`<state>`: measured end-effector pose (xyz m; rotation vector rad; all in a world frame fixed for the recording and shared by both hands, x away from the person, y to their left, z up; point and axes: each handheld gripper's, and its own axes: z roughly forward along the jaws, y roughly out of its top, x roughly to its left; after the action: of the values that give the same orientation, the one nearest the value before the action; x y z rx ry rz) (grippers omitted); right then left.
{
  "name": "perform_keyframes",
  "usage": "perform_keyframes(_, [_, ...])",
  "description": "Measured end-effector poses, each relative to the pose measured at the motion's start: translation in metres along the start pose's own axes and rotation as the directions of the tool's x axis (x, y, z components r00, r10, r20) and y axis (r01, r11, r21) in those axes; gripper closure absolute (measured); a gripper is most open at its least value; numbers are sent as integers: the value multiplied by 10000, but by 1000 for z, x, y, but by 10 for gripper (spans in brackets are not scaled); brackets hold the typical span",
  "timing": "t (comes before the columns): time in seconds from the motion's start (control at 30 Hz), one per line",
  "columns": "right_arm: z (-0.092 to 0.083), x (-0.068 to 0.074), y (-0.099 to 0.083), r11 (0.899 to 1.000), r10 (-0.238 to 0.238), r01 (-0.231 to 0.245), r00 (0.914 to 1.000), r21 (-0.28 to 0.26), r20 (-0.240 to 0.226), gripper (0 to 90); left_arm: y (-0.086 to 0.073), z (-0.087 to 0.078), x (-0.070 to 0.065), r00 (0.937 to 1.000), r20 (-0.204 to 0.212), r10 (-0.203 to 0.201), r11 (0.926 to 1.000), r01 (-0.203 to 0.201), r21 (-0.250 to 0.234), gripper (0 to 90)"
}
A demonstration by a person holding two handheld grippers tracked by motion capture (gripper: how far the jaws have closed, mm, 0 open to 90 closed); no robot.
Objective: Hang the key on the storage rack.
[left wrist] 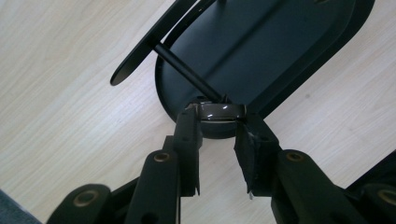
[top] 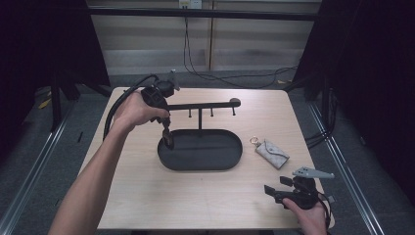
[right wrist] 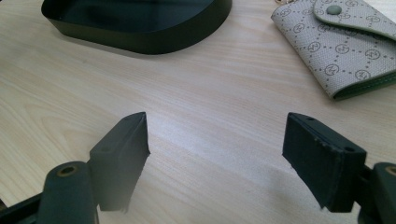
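Note:
A black oval tray [top: 200, 167] lies mid-table, with a T-shaped hanger stand [top: 199, 105] rising from it. My left gripper [top: 168, 140] points down at the tray's left end. In the left gripper view its jaws [left wrist: 217, 119] are shut on a small dark glossy ring-like piece [left wrist: 219, 111], held just over the tray's rim [left wrist: 261, 42] near the stand's post. A grey patterned key pouch [top: 271, 152] with a gold ring lies to the right of the tray. My right gripper [top: 273, 191] rests open near the front right corner, with bare wood between its jaws [right wrist: 217, 135]. The pouch [right wrist: 345, 51] lies ahead of it.
The stand's crossbar carries several small pegs [top: 211, 113] hanging over the tray. The tray's wall [right wrist: 140, 43] sits ahead and left of my right gripper. Bare wooden tabletop [top: 161, 196] stretches along the front. Cables run on the floor behind the table.

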<state>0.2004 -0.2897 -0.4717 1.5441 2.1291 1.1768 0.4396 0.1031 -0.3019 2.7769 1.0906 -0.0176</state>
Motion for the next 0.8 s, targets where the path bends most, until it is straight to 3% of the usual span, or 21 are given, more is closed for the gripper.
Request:
perform_keyframes(0.07, [0, 0, 0, 10000, -5, 5, 10000, 15, 16, 227, 2, 0, 0, 9993, -325, -205, 9997, 208, 86, 707])
perform_keyframes(0.13, [0, 0, 0, 10000, -30, 30, 10000, 18, -8, 227, 5, 0, 0, 9990, -232, -389, 9992, 392, 108, 707])
perform_keyframes(0.2, [0, 0, 0, 10000, -40, 40, 10000, 21, -11, 228, 8, 0, 0, 9992, -297, -261, 9996, 264, 115, 707])
perform_keyframes(0.4, [0, 0, 0, 10000, -76, 76, 10000, 25, -34, 228, 13, 4, -1, 9965, -583, -593, 9977, 611, 286, 706])
perform_keyframes(0.63, [0, 1, 0, 9998, -176, 176, 9998, 48, 7, 232, 13, 9, 2, 9945, -470, -941, 9955, 946, 99, 704])
perform_keyframes(0.8, [0, 2, 0, 9998, -185, 185, 9998, 61, 12, 232, 14, 9, 3, 9944, -436, -965, 9953, 968, 53, 696])
